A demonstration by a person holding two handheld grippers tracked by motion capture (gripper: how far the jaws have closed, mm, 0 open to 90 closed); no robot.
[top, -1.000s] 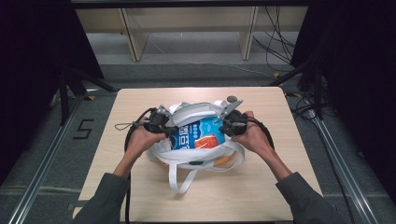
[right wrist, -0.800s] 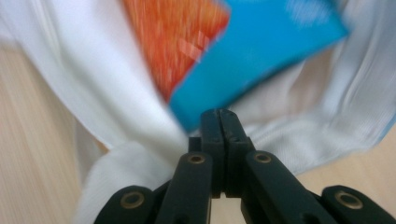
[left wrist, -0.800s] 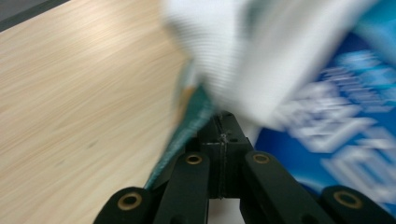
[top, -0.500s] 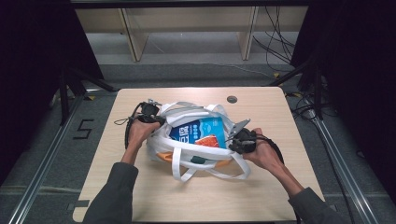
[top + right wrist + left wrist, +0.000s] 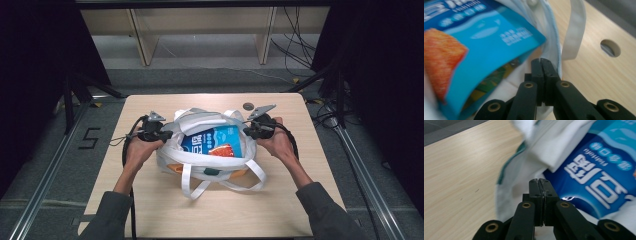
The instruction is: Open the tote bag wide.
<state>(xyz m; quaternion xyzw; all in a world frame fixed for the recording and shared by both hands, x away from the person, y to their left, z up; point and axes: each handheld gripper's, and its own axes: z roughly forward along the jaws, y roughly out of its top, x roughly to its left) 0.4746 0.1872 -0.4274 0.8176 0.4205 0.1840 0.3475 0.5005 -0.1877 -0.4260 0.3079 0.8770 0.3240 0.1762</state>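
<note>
1. Evidently the white bag (image 5: 207,150) at the middle of the desk (image 5: 300,200) is soft, limp cloth; its rim or straps look the best hold.
2. Left gripper (image 5: 540,183) and right gripper (image 5: 542,63) have jaws pressed together; whether cloth sits between them I cannot tell.
3. Blue packet (image 5: 217,142) lies half buried, with an orange item under it unclear.

right gripper (image 5: 248,131) moved back up to bag (image 5: 200,167) rim

A light wooden table (image 5: 150,200) (round hole (image 5: 247,106) near its far edge) bears a white tote bag (image 5: 172,155) mid-top.
</note>
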